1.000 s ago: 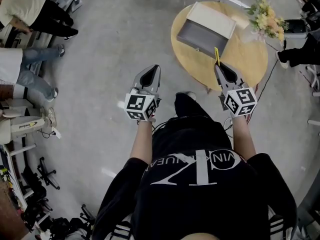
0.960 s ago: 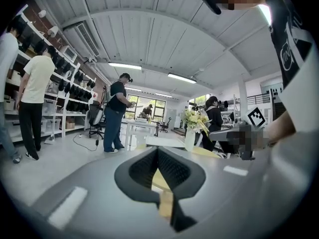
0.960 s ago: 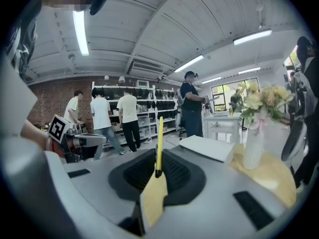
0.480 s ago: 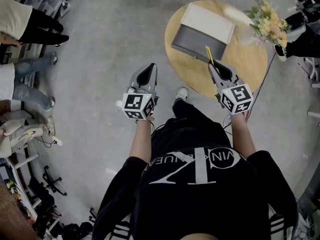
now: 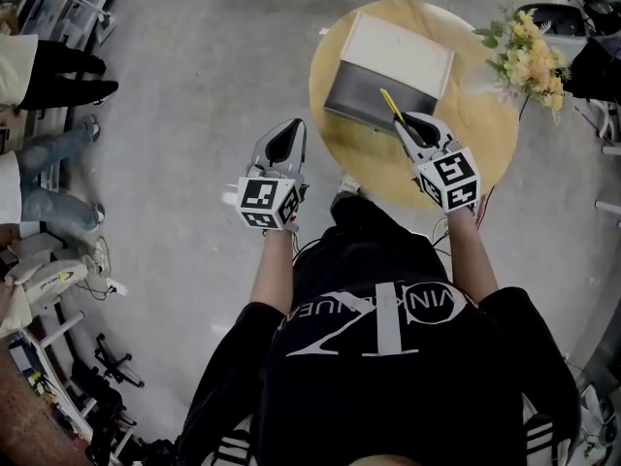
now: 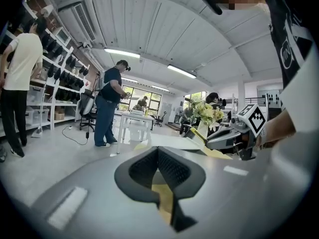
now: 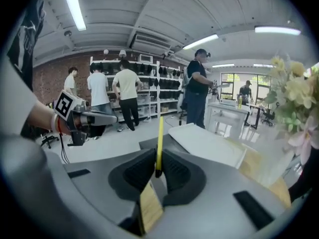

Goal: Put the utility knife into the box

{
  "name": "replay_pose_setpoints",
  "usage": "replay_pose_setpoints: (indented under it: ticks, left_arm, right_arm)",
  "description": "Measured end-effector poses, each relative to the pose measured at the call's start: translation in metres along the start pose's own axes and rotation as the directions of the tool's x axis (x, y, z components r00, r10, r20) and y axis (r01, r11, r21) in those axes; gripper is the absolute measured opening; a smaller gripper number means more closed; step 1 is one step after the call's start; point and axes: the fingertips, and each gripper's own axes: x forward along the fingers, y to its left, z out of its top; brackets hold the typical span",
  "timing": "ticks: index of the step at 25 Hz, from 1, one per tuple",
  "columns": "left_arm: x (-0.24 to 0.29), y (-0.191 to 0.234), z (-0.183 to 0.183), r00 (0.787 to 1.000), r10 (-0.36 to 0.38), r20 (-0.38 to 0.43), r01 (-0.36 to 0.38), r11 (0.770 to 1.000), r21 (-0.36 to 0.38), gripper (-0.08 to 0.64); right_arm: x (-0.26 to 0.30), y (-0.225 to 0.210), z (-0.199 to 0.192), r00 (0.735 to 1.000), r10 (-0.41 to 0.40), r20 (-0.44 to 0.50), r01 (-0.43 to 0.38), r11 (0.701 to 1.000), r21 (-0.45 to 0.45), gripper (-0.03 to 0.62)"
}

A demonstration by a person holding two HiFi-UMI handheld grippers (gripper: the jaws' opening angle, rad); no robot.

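Note:
An open box (image 5: 372, 89) with a grey inside and a white lid (image 5: 400, 49) lies on a round wooden table (image 5: 477, 116). My right gripper (image 5: 406, 123) is shut on a thin yellow utility knife (image 5: 390, 104), whose tip points over the box's near right edge. In the right gripper view the utility knife (image 7: 159, 137) stands up between the pads, with the box (image 7: 155, 144) and its lid (image 7: 207, 144) just beyond. My left gripper (image 5: 288, 131) hangs over the floor left of the table, shut and empty (image 6: 158, 152).
A bunch of flowers (image 5: 533, 54) stands at the table's far right edge. People (image 5: 47, 62) stand and sit by shelves on the left. Grey floor lies between them and the table. Cables and chair bases (image 5: 109, 362) lie at the lower left.
The table and box have drawn nearer. My right gripper has carried the knife forward, from the table's near rim to the box's near edge. The left gripper has kept its pose.

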Motion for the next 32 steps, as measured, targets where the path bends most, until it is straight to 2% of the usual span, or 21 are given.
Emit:
replay_pose_setpoints:
  ticks: [5,12,18,32]
  left_arm:
    - [0.020,0.007,-0.001,1.000,-0.012,-0.017,0.012,1.000,-0.007,0.011]
    - [0.043,0.017,-0.007,0.998,-0.015,-0.055,0.014,1.000,-0.016,0.011]
    - [0.059,0.023,-0.010,0.997,-0.017,-0.074,0.016,1.000,-0.023,0.011]
    - [0.070,0.046,-0.010,0.995,0.018,-0.103,-0.020,1.000,-0.016,0.011]
  right_arm:
    - [0.021,-0.009,-0.021,0.988,0.032,-0.150,-0.037,0.999,-0.028,0.054]
    - [0.047,-0.021,-0.038,0.964,0.055,-0.258,-0.062,0.998,-0.018,0.055]
    - [0.068,-0.027,-0.049,0.941,0.068,-0.330,-0.073,0.997,-0.004,0.054]
    - [0.099,-0.030,-0.072,0.869,0.136,-0.475,-0.125,0.991,0.054,0.054]
